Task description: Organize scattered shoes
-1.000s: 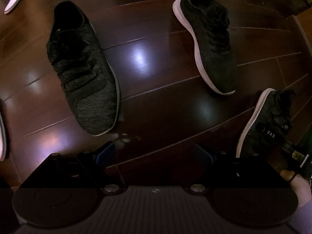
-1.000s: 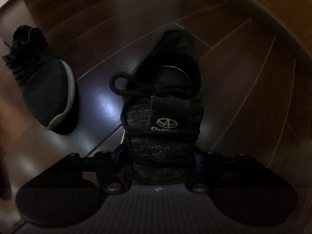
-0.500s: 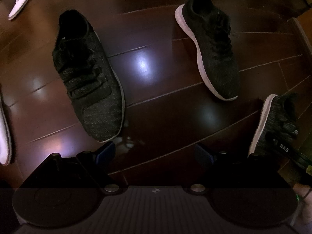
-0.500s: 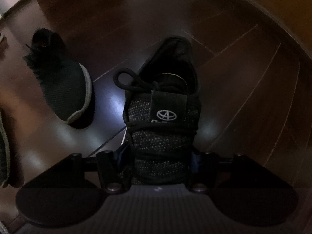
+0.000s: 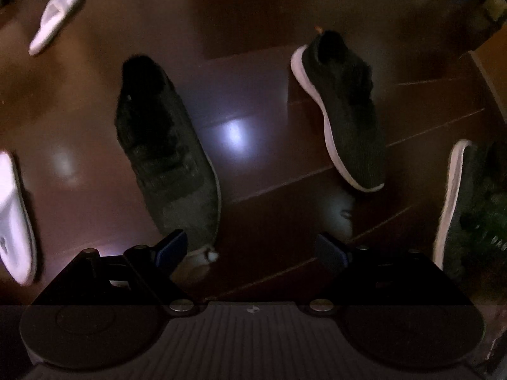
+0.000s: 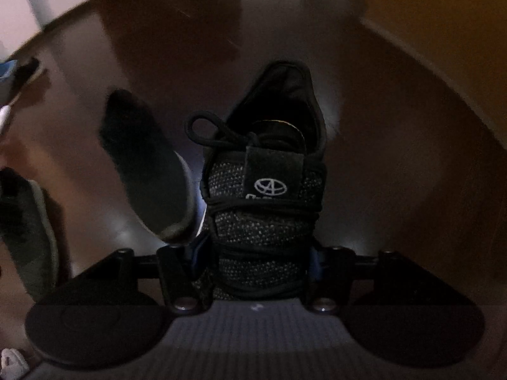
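My right gripper [image 6: 255,261] is shut on a black knit sneaker [image 6: 266,209] with a logo tab, gripping its sides and holding it above the dark wood floor. The same sneaker shows at the right edge of the left wrist view [image 5: 465,202]. My left gripper [image 5: 252,248] is open and empty above the floor. Just beyond its left finger lies a dark grey knit sneaker [image 5: 164,155], toe toward me. A black sneaker with a white sole [image 5: 345,110] lies farther right, also seen left of the held shoe [image 6: 149,171].
A white slipper [image 5: 14,215] lies at the left edge and another white slipper [image 5: 54,19] at the far left. A wooden wall edge [image 5: 488,72] runs along the right. Another grey sneaker [image 6: 28,231] sits at the left of the right wrist view.
The right gripper has carried the held sneaker up and toward the white-soled shoe. The left gripper has shifted, so the floor shoes have slid right and down in its view, and the left slipper shows more.
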